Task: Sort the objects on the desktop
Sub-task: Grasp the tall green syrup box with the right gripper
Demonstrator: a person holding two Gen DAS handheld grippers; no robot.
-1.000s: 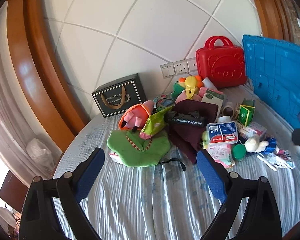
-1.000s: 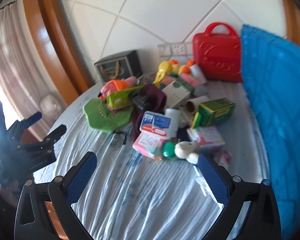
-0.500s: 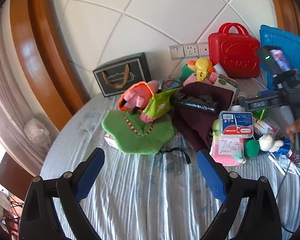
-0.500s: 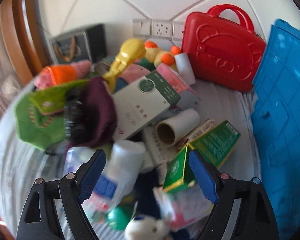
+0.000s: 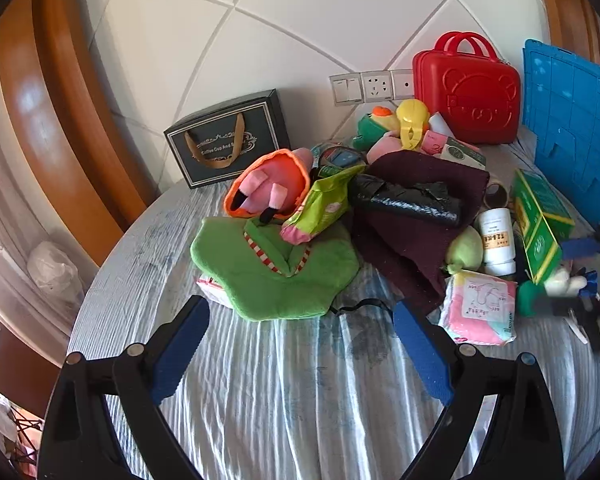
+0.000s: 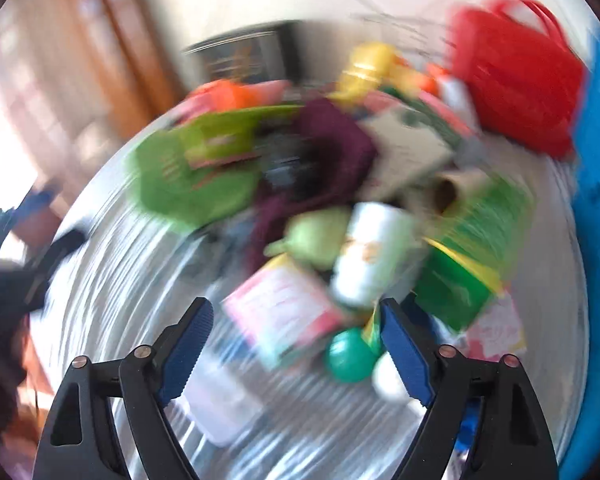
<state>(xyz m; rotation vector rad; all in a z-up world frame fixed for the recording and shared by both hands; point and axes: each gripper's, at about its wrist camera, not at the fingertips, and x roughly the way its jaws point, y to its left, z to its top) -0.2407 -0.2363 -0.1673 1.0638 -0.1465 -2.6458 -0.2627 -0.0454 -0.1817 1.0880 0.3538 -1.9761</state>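
- black gift bag (image 5: 228,140) far left at the wall, apart from the pile, nothing near it
- left claw (image 5: 300,308) wide open, empty, hangs over the bare striped counter (image 5: 300,400) just short of the green plush (image 5: 276,276)
- objects to sort = one heap mid-counter: green plush in front, maroon cloth (image 5: 412,240) behind it, white bottle (image 5: 496,240) and pink pack (image 5: 480,308) to the right, green carton (image 5: 540,220) beyond them
- right claw (image 6: 296,304) pads well apart; jaws have just been closing somewhat, no grip that I can see; a pale clear box (image 6: 220,404) shows low by its left pad, too blurred to tell if touching
- step looks like the reach-in for a pick on the right side of the heap
- to do it well: slow the right hand so the view settles, pick one loose outer item (pink pack or white bottle), straddle it squarely, close only once both pads flank it
- avoid dragging neighbours; the bottle lies against the carton and could roll
- red case (image 5: 468,92) and blue crate (image 5: 572,120) far right, likely drop spots
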